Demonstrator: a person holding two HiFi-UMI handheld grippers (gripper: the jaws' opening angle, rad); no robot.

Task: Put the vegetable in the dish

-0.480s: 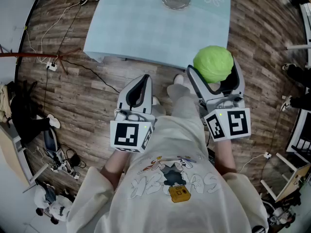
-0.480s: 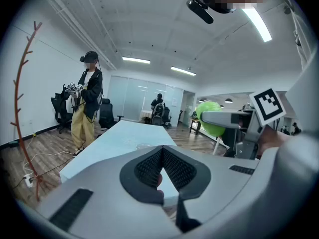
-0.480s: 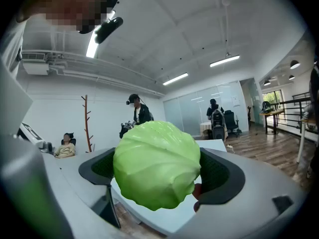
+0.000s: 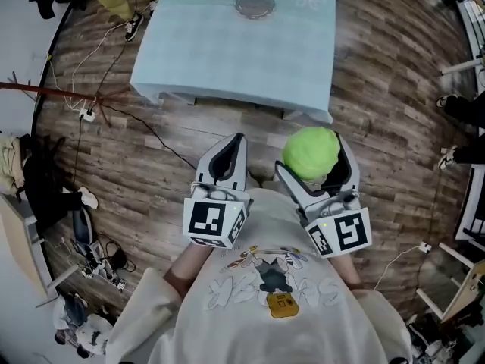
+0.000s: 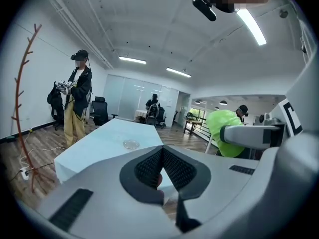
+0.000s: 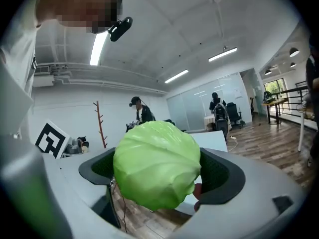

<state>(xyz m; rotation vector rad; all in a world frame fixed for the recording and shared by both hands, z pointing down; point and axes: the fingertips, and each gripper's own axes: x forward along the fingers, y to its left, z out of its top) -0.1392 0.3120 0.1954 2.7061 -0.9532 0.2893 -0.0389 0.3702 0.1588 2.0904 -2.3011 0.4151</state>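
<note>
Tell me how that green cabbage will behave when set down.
The cabbage looks round, so it would probably roll once released. Its smooth, glossy skin may be slippery in a grip.

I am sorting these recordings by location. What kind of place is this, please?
Probably an open-plan office: office chairs stand before glass partition walls, strip lights run along the ceiling, and a table with a pale blue cloth stands on wood-plank flooring.
</note>
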